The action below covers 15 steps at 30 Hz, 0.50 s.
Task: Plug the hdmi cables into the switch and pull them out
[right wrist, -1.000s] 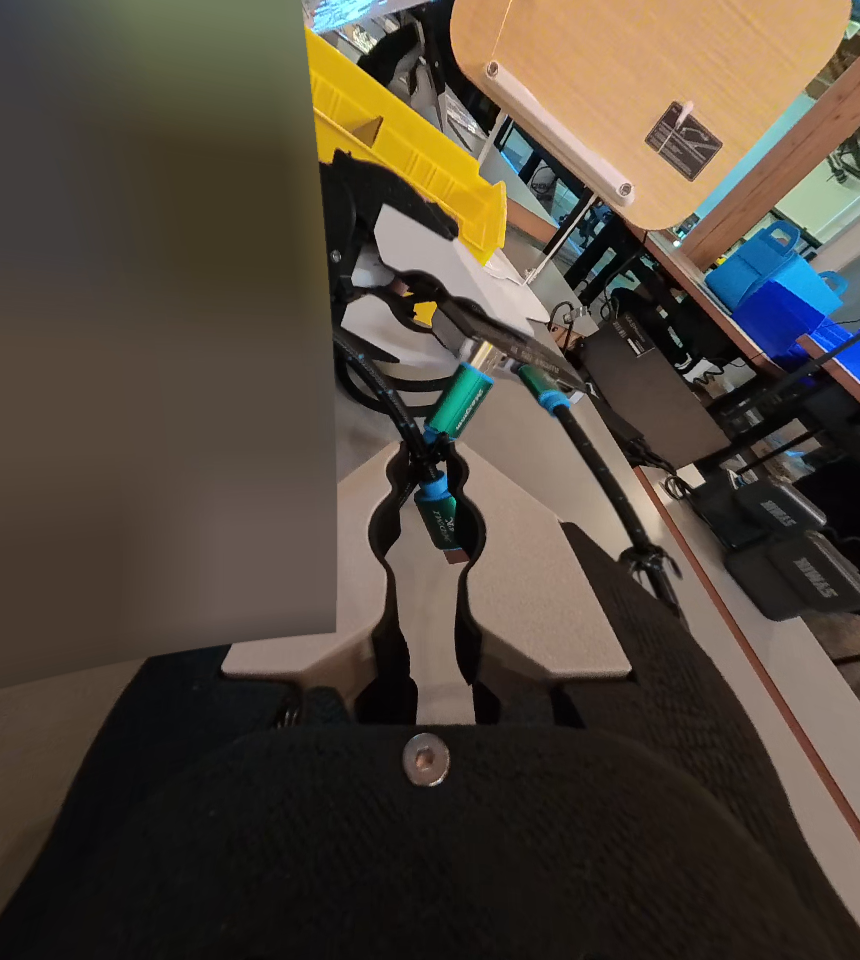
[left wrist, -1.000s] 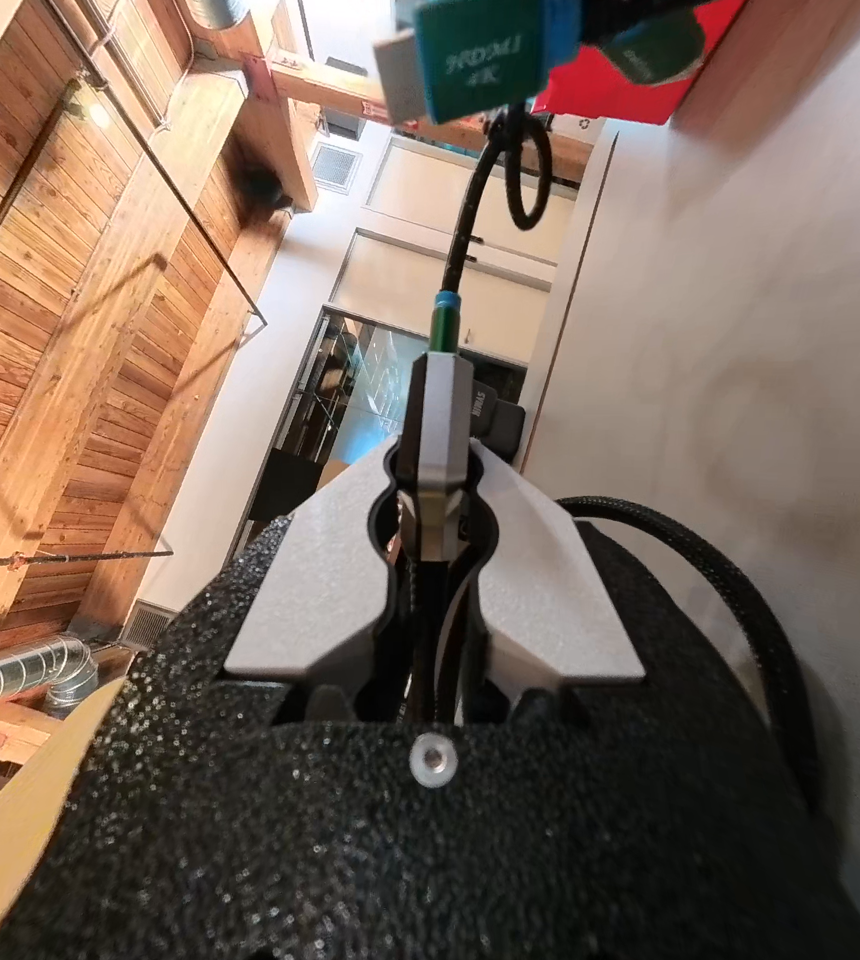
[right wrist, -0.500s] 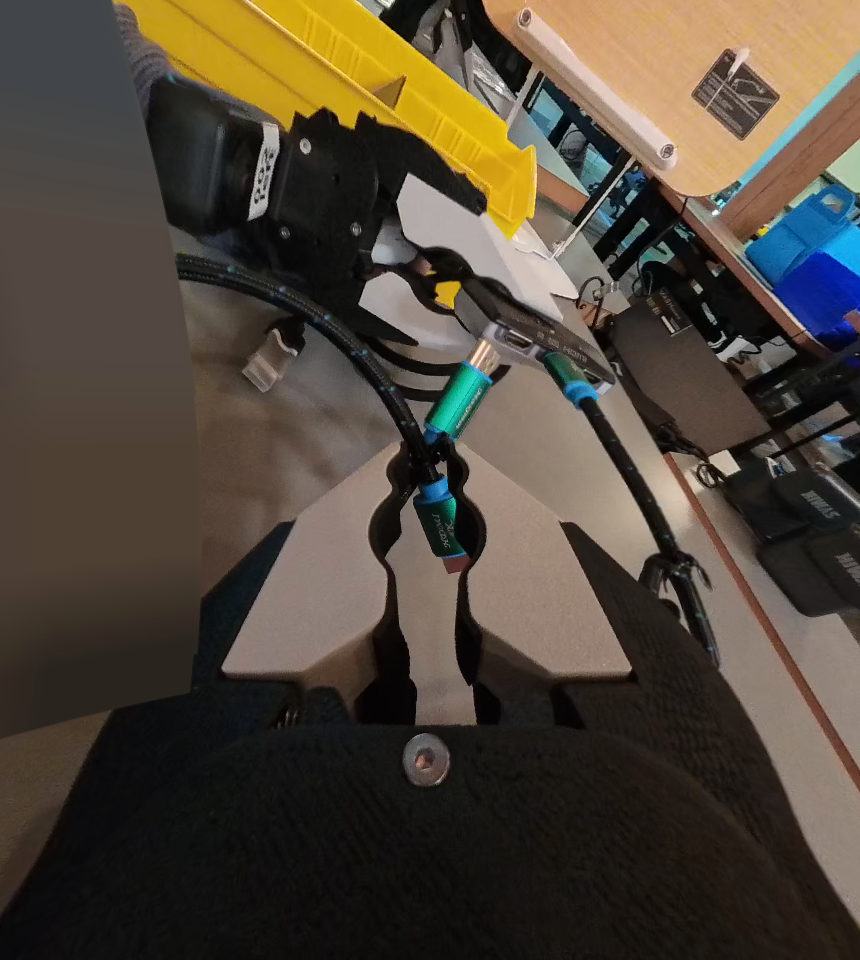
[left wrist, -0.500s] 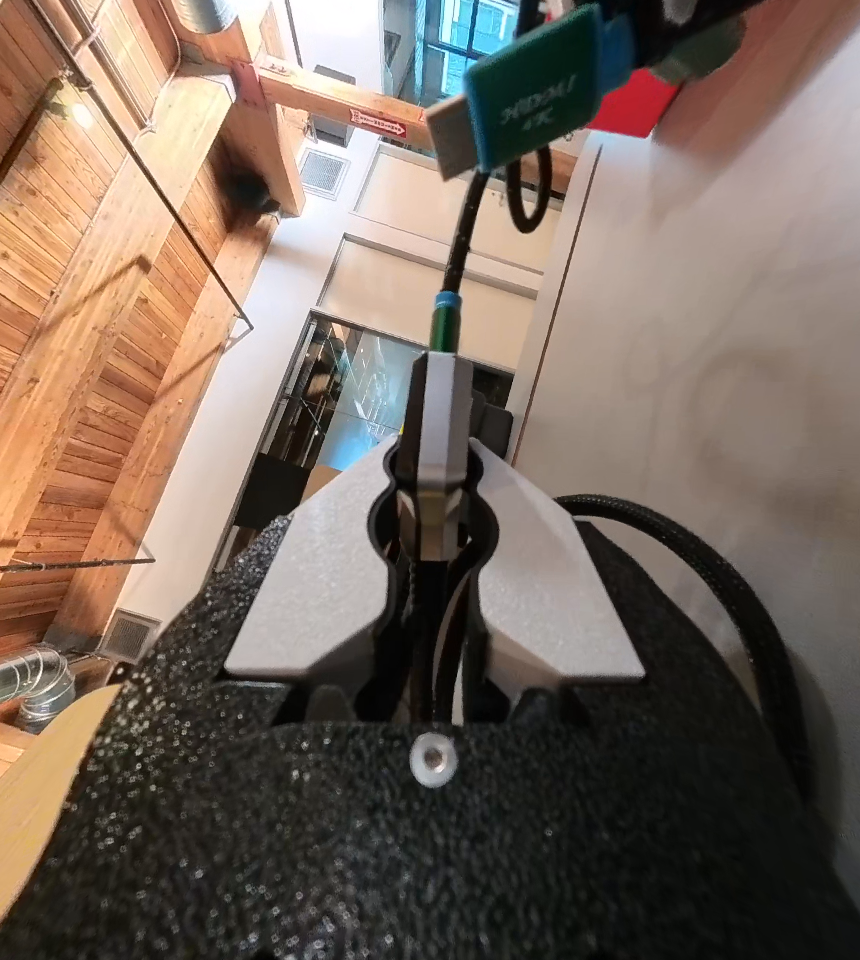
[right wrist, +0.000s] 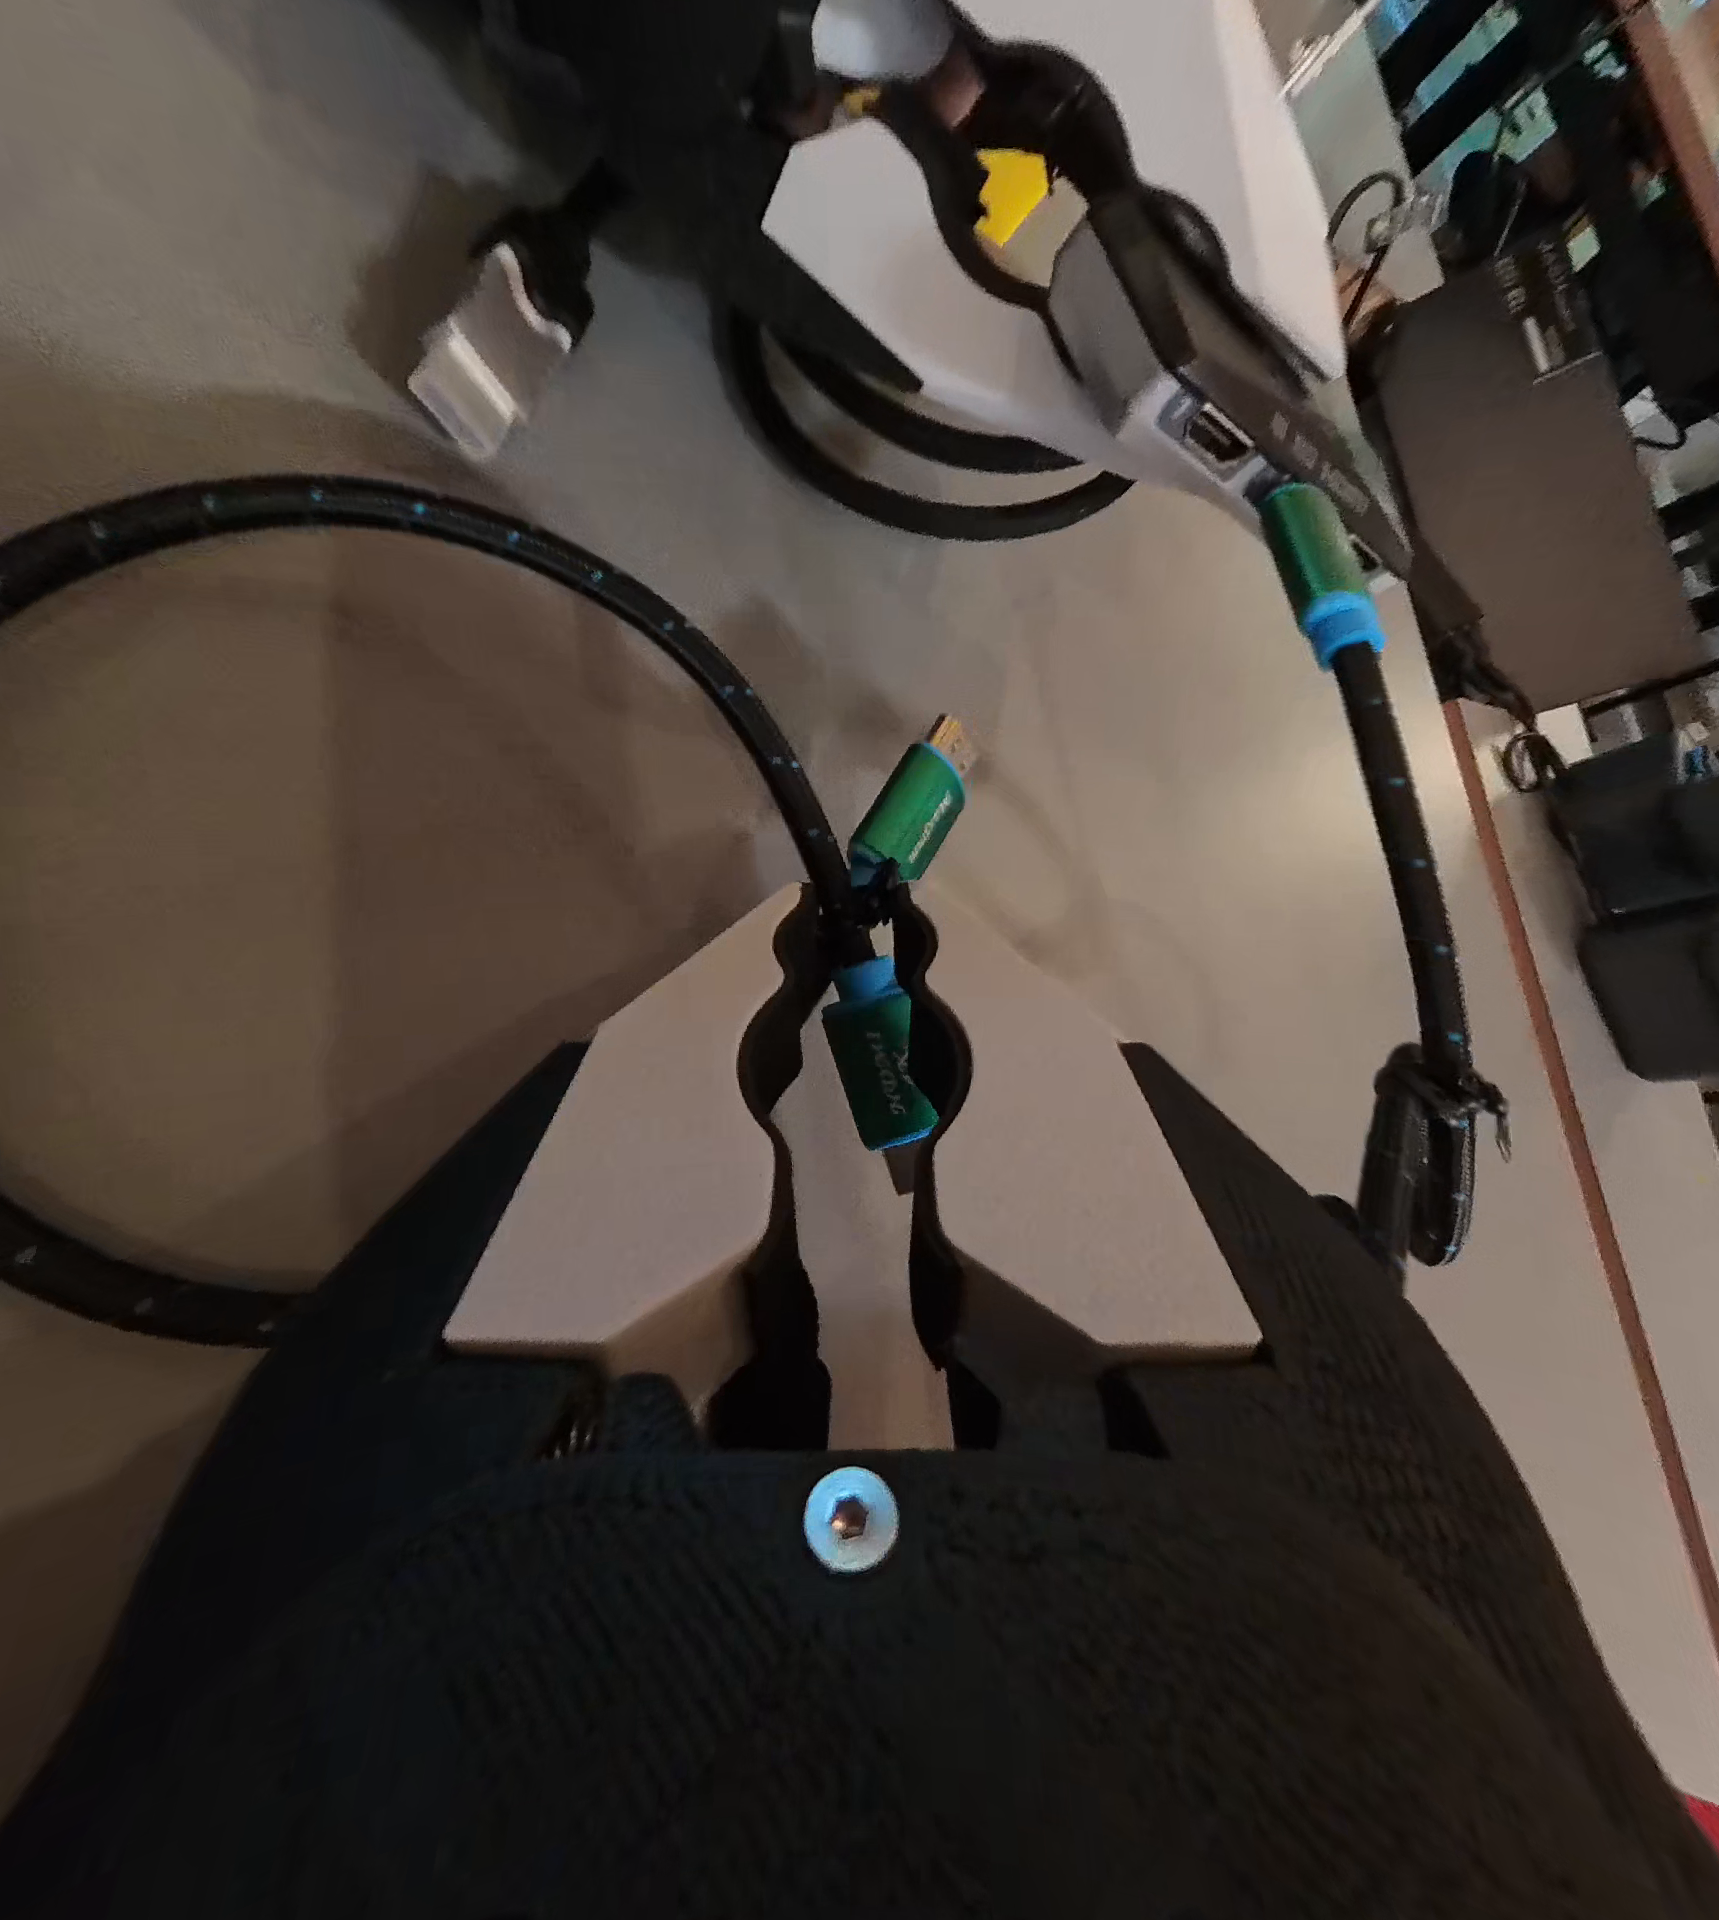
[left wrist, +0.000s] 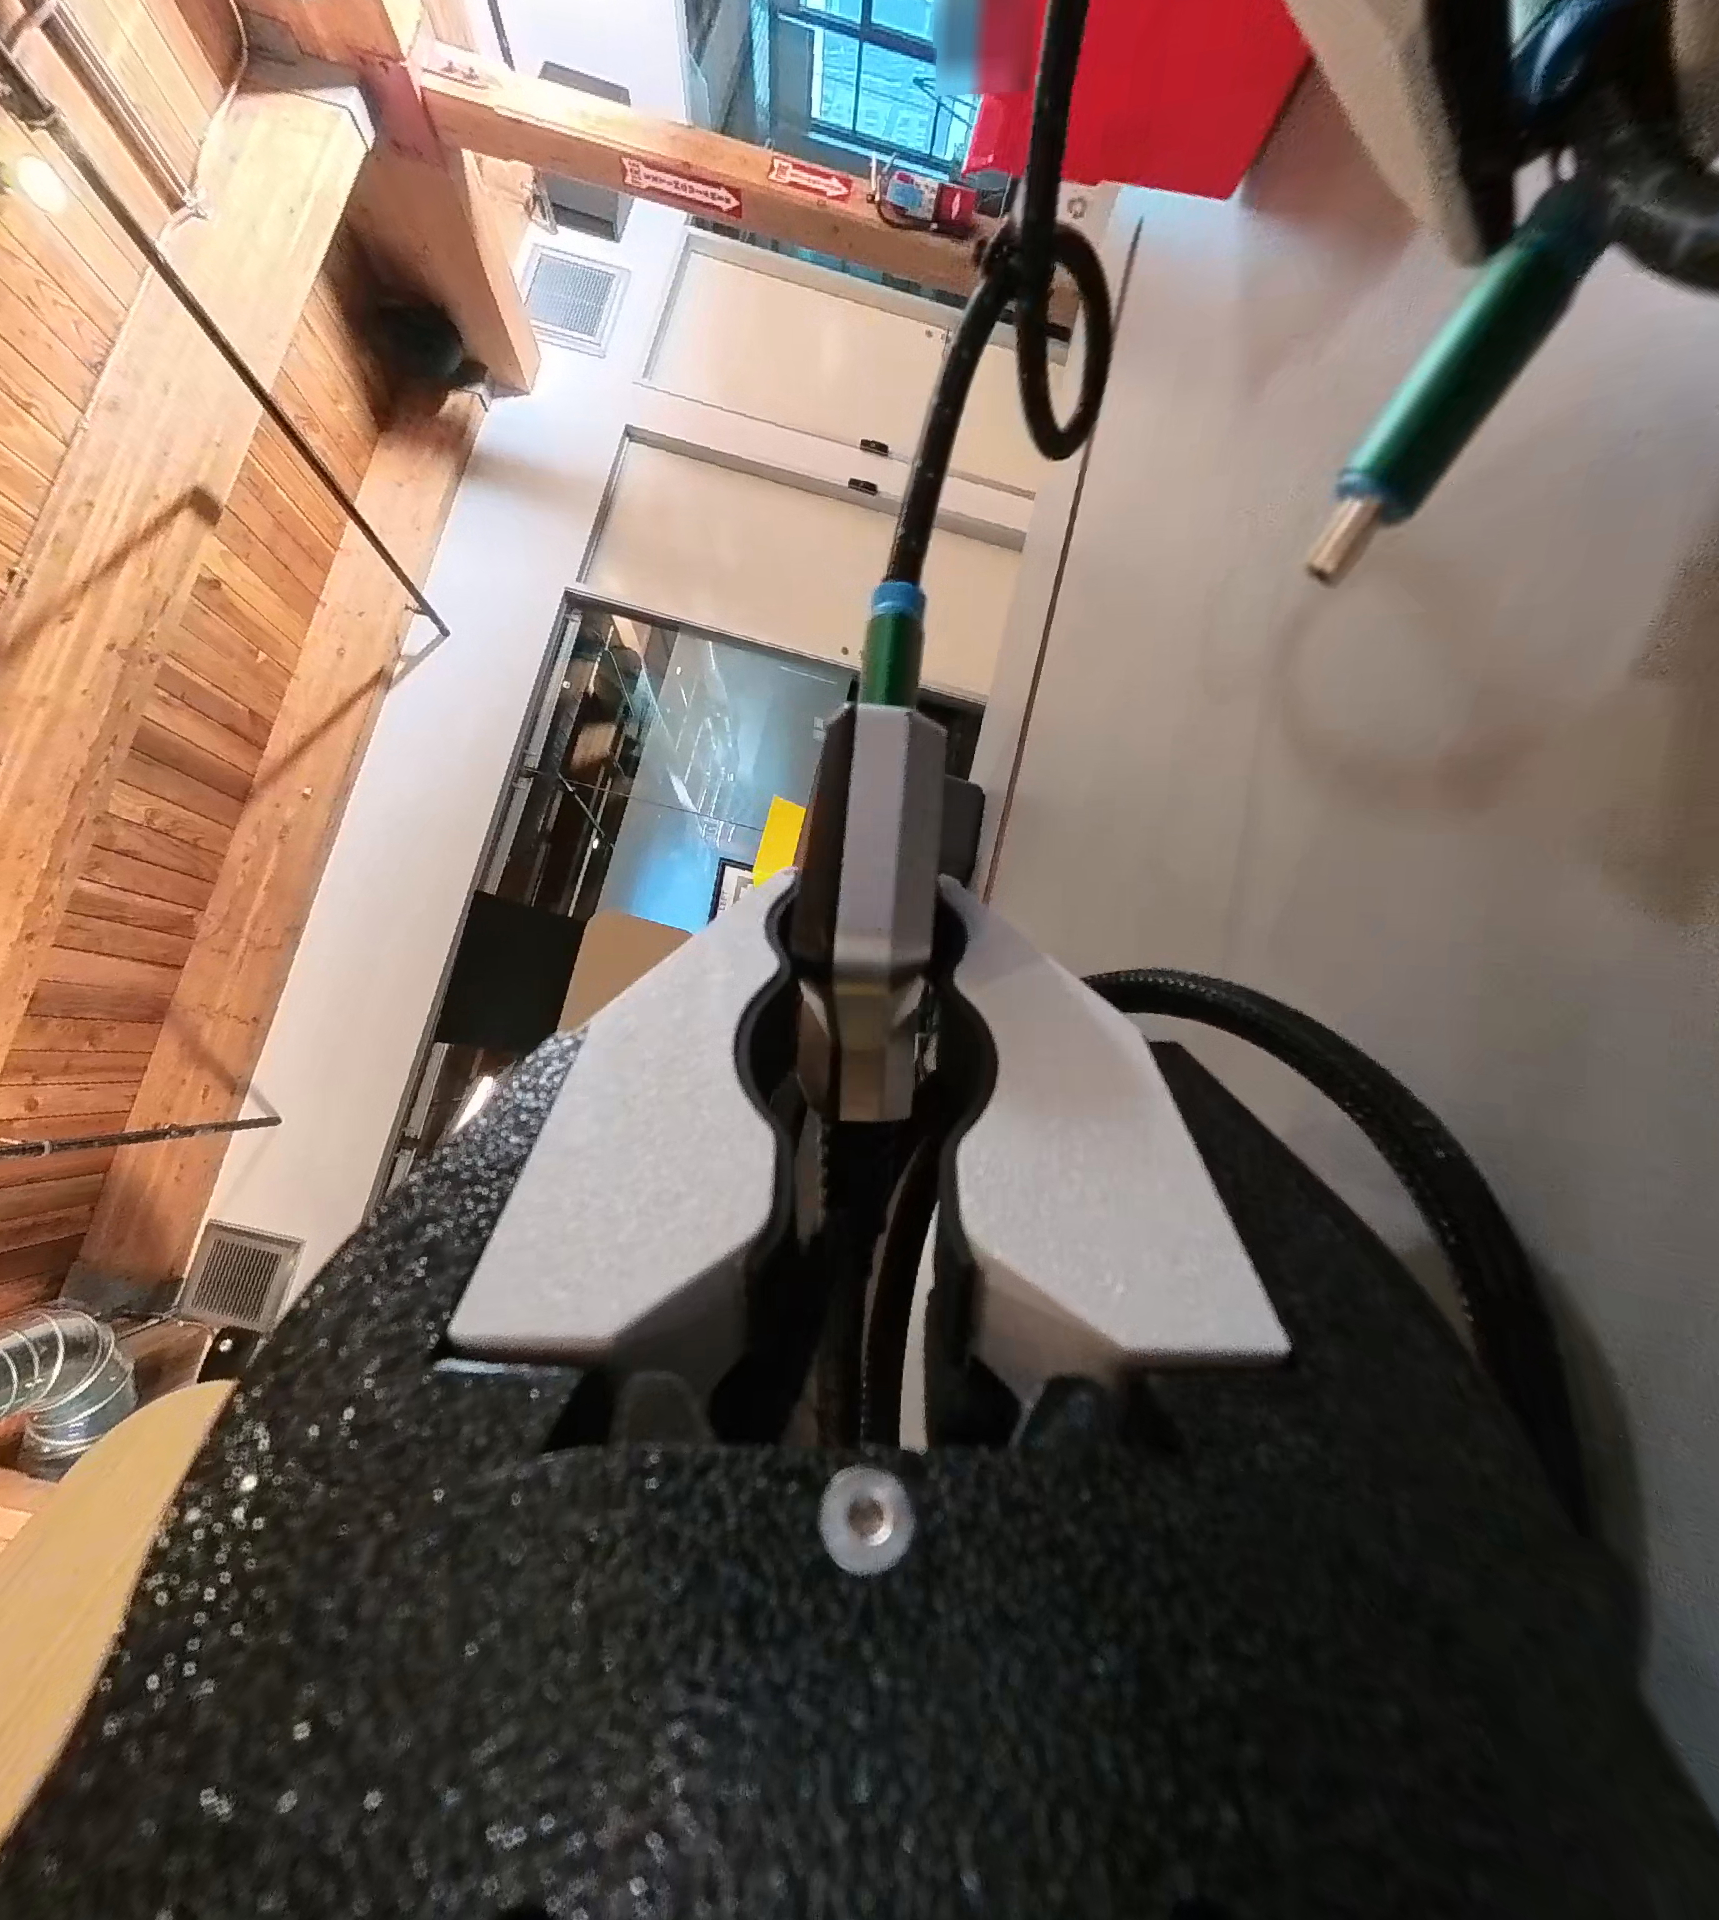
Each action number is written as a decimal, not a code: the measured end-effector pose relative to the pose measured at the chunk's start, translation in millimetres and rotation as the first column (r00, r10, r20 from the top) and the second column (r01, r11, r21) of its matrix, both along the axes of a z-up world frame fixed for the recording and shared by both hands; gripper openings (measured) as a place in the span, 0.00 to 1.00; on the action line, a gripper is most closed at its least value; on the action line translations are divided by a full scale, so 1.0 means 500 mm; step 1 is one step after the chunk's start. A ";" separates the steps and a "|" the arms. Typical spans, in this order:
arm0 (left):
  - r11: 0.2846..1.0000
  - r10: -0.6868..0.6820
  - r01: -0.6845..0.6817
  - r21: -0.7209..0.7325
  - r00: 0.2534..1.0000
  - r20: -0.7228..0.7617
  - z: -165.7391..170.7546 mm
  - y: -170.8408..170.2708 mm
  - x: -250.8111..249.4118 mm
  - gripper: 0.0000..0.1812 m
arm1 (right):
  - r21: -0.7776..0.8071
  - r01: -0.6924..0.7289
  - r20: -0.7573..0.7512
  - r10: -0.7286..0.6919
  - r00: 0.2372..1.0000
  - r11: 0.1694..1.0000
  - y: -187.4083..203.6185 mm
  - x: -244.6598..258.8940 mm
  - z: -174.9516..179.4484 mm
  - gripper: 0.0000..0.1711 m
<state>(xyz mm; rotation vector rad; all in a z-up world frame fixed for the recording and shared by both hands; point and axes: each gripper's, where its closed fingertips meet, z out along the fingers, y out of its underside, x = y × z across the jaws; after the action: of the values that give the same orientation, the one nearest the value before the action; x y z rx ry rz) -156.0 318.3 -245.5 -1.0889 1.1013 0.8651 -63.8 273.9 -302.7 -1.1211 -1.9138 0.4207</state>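
1. The left gripper (left wrist: pixel 860 925) is clenched on the switch (left wrist: pixel 870 914), a grey metal box that stands out from between its pale fingers (left wrist: pixel 647 1122), above the table (left wrist: pixel 1457 935).
2. In the right wrist view the same switch (right wrist: pixel 1219 395) shows farther off, held in the left gripper (right wrist: pixel 948 135), which is blurred there.
3. One green plug (right wrist: pixel 1317 566) sits in a port on the near edge of the switch. Its black braided cable (right wrist: pixel 1411 862) runs down from the switch toward the table edge.
4. Beside that plug, one port (right wrist: pixel 1213 442) on the switch is open, with nothing in it.
5. The right gripper (right wrist: pixel 860 925) is closed on a black braided cable (right wrist: pixel 850 904), pinched at its fingertips (right wrist: pixel 730 940).
6. Just past the pinch, a free green plug (right wrist: pixel 912 805) points toward the switch but is well apart from it. It touches nothing.
7. A second green plug (right wrist: pixel 881 1070) hangs between the right fingers, on the side away from the switch.
8. From the pinch, the cable bends in a wide loop (right wrist: pixel 315 509) over the table, far from the switch.
9. A silver plug (right wrist: pixel 481 364) lies on the table near the left gripper, to the side of the switch; it is blurred.
10. In the left wrist view the free green plug (left wrist: pixel 1426 384) hangs in the air to the right of the switch, its metal tip down toward the table.
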 end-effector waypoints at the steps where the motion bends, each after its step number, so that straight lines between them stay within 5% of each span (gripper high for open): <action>1: 1.000 0.000 0.000 -0.001 1.000 -0.002 -0.001 0.000 0.000 0.10 | 0.003 0.002 0.011 -0.002 1.000 1.000 0.001 0.000 -0.004 0.07; 9: 1.000 0.004 -0.004 -0.023 1.000 -0.001 -0.008 0.005 -0.002 0.10 | -0.121 0.076 0.104 -0.064 0.993 0.990 0.001 0.014 -0.034 0.09; 15: 1.000 0.001 -0.001 -0.031 1.000 0.008 -0.009 0.007 -0.002 0.10 | -0.126 0.348 0.152 -0.329 0.932 0.929 0.022 0.080 -0.007 0.20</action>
<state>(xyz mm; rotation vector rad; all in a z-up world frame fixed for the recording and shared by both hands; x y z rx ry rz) -157.2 321.9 -250.3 -1.1183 1.1105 0.8461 -24.0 285.0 -306.1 -1.5828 -1.7696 0.3098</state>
